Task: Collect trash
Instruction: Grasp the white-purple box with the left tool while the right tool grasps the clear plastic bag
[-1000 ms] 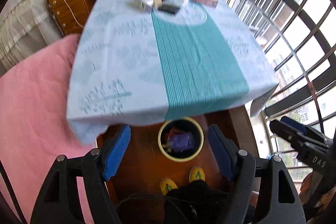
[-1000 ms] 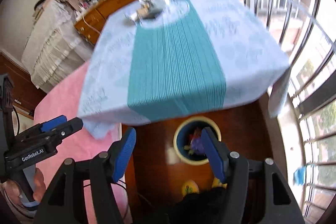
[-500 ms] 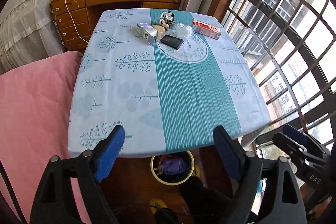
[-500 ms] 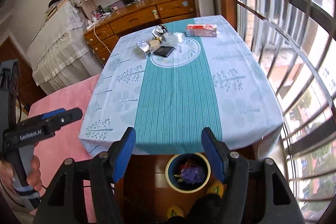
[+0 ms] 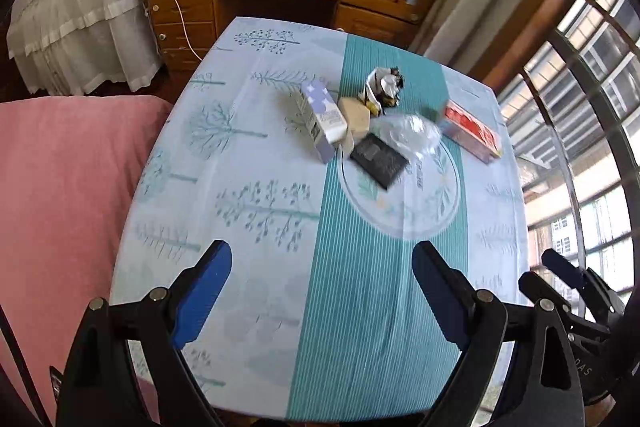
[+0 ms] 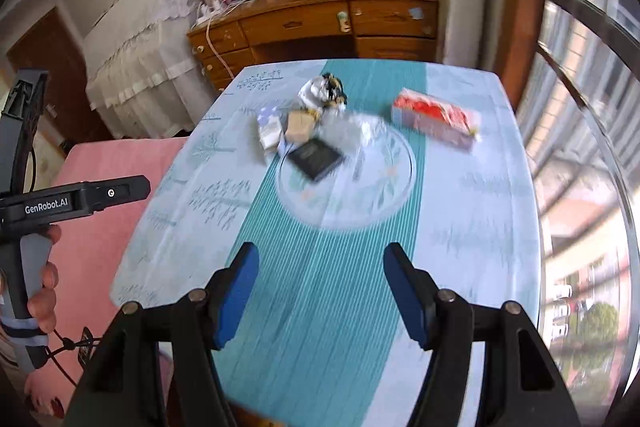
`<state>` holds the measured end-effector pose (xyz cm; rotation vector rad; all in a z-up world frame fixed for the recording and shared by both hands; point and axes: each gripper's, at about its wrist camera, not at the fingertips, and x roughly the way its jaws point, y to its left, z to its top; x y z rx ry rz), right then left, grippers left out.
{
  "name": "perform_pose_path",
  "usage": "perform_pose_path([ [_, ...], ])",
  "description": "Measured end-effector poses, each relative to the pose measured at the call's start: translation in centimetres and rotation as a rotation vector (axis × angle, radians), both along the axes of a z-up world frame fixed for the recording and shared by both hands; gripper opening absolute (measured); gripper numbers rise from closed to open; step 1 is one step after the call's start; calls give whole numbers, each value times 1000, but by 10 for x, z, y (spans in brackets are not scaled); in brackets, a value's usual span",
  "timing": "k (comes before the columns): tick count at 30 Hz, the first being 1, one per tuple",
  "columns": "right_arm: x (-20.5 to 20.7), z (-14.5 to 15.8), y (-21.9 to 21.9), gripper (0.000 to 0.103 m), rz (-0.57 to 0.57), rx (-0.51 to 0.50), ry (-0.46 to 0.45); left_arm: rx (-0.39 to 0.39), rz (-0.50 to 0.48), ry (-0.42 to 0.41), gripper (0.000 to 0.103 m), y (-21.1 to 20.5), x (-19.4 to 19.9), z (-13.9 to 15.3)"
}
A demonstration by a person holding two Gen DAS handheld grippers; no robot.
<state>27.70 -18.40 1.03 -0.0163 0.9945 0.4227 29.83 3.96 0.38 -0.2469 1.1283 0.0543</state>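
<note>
At 12 o'clock on the tabletop sits the trash cluster — white carton, tan box, black packet, clear plastic wrap, crumpled wrapper; red box at 1 o'clock. Left tool and right tool both wide open, empty — well short of it.

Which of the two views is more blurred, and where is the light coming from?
Right wrist view: motion blur smears the red box and the tablecloth. Left wrist view: sharper, only slightly soft. In both, daylight enters through the window on the right.
</note>
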Motion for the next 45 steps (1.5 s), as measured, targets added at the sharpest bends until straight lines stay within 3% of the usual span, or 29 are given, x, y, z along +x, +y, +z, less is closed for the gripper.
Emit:
perform_pose_path([
  [8, 141, -39, 8, 65, 175, -133, -3, 2, 88, 133, 90, -14, 103, -51],
  [14, 190, -70, 43, 66, 339, -198, -13, -10, 151, 206, 90, -9, 141, -84],
  [21, 203, -104, 76, 71, 499, -276, -32, -31, 215, 236, 90, 2, 171, -103],
  [23, 208, -113, 78, 70, 503, -280, -1, -44, 234, 242, 90, 5, 178, -107],
  [24, 210, -115, 78, 56, 502, -277, 11, -55, 244, 245, 90, 6, 183, -110],
  [25, 211, -118, 77, 53, 499, -266, 22, -61, 252, 246, 90, 7, 185, -112],
  [37, 209, -119, 57, 47, 427, -148, 54, -61, 390, 267, 87, 19, 214, -136],
  [43, 208, -119, 53, 46, 404, -129, 56, -44, 395, 327, 55, 17, 224, -155],
  [45, 208, -119, 52, 46, 401, -123, 58, -35, 387, 332, 38, 16, 223, -157],
])
